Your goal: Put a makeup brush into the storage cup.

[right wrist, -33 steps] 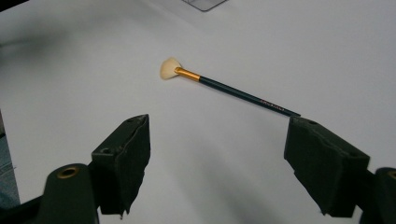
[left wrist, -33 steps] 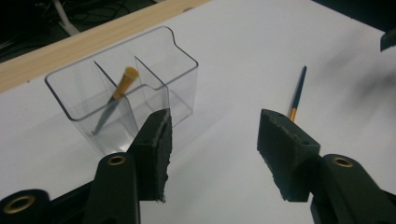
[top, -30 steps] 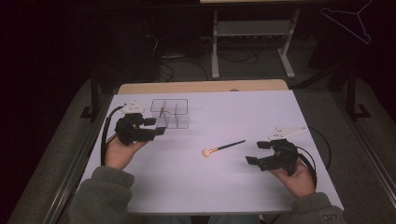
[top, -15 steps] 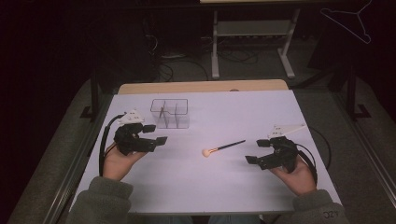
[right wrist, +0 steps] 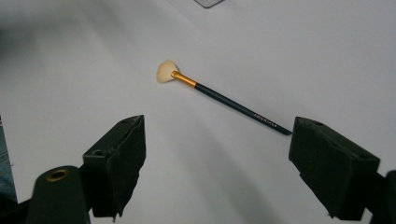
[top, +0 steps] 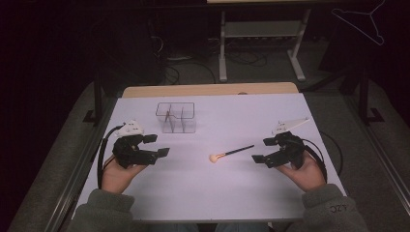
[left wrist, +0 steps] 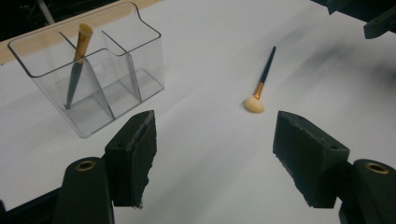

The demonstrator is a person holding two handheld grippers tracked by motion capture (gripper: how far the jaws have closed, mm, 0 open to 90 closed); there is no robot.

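We see a makeup brush (top: 231,153) lying flat on the white table, dark handle, gold ferrule, pale fan-shaped bristles (pointing toward our left). A second brush (left wrist: 77,63) stands tilted, bristles apparently up, inside the clear divided organizer (top: 177,117).

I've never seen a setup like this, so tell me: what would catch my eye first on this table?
Probably the small makeup brush lying alone in the middle of the white table, its pale bristles pointing toward the person's left. On each side of it a hand holds a black gripper, left gripper and right gripper, both with jaws open and empty. Behind the left one stands a clear plastic organizer with another brush leaning inside it.
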